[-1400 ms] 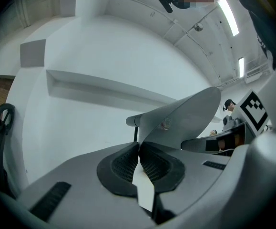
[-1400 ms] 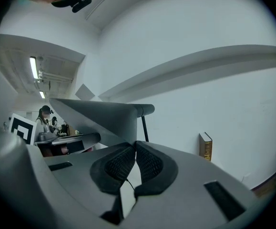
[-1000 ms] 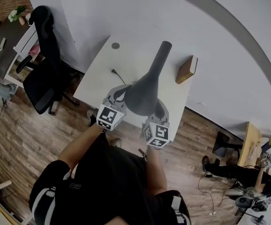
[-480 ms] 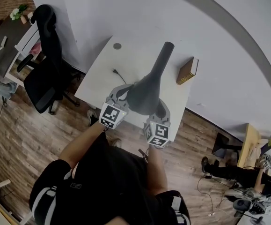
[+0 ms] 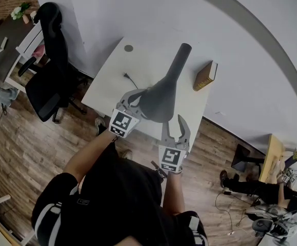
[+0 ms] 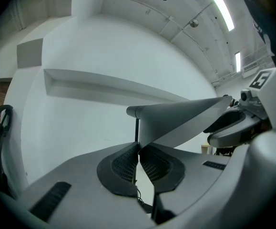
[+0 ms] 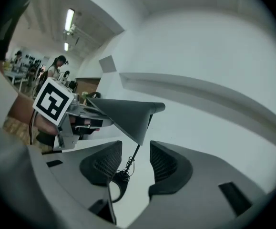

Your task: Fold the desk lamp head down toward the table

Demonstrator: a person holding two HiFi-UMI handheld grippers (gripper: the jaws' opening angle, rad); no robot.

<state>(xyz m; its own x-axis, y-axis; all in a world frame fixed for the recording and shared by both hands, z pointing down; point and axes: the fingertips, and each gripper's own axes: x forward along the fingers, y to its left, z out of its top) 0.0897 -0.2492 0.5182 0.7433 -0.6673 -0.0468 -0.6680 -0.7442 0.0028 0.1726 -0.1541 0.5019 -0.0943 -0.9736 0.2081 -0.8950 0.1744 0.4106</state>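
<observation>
The desk lamp's dark grey cone head (image 5: 161, 99) hangs over the white table (image 5: 110, 83), its neck (image 5: 180, 60) slanting away to the far side. My left gripper (image 5: 135, 97) is shut on the head's left rim; in the left gripper view the pads (image 6: 123, 163) meet at the lamp head's (image 6: 185, 118) edge. My right gripper (image 5: 175, 127) sits just off the near right rim, its jaws opening, nothing between them. In the right gripper view the lamp head (image 7: 128, 113) hovers ahead of the parted pads (image 7: 164, 163), and the thin stem and cord (image 7: 123, 168) show through the gap.
A brown book (image 5: 204, 76) stands on edge at the table's right side by the wall. A black power cord (image 5: 129, 81) lies on the table left of the lamp, with a round grommet (image 5: 128, 48) farther back. A black office chair (image 5: 48, 81) stands left of the table.
My right gripper has let go of the lamp head's rim, opened wide, rolled and drawn back toward me. The left gripper has kept its grip and place.
</observation>
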